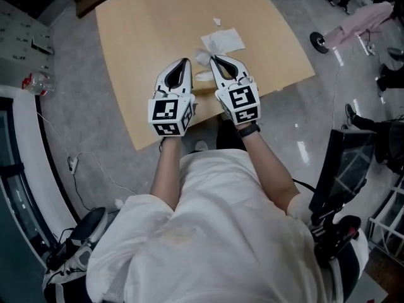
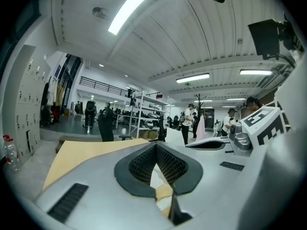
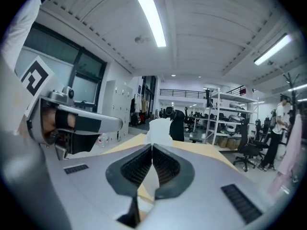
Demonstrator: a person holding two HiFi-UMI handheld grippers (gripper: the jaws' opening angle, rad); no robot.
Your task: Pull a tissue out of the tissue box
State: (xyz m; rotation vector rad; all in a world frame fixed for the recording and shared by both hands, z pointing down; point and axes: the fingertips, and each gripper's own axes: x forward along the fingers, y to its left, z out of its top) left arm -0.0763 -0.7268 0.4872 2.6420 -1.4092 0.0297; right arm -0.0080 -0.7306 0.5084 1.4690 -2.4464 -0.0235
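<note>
Both grippers are held up side by side over the near edge of the tan table (image 1: 145, 49). My right gripper (image 1: 213, 57) is shut on a white tissue (image 1: 203, 56), which stands up past its tips in the right gripper view (image 3: 159, 127). My left gripper (image 1: 185, 60) is just to its left, its jaws meeting at the tips (image 2: 155, 146) with nothing seen pinched. The tissue box (image 1: 203, 76) is mostly hidden under the grippers; only a pale strip shows between them. Another flat white tissue (image 1: 222, 41) lies on the table beyond.
A small white scrap (image 1: 216, 21) lies farther back on the table. A plastic bottle (image 1: 38, 81) lies on the floor at the left. Cables (image 1: 76, 163) run over the floor. Black equipment (image 1: 344, 163) stands at the right. People, shelves and chairs fill the room beyond.
</note>
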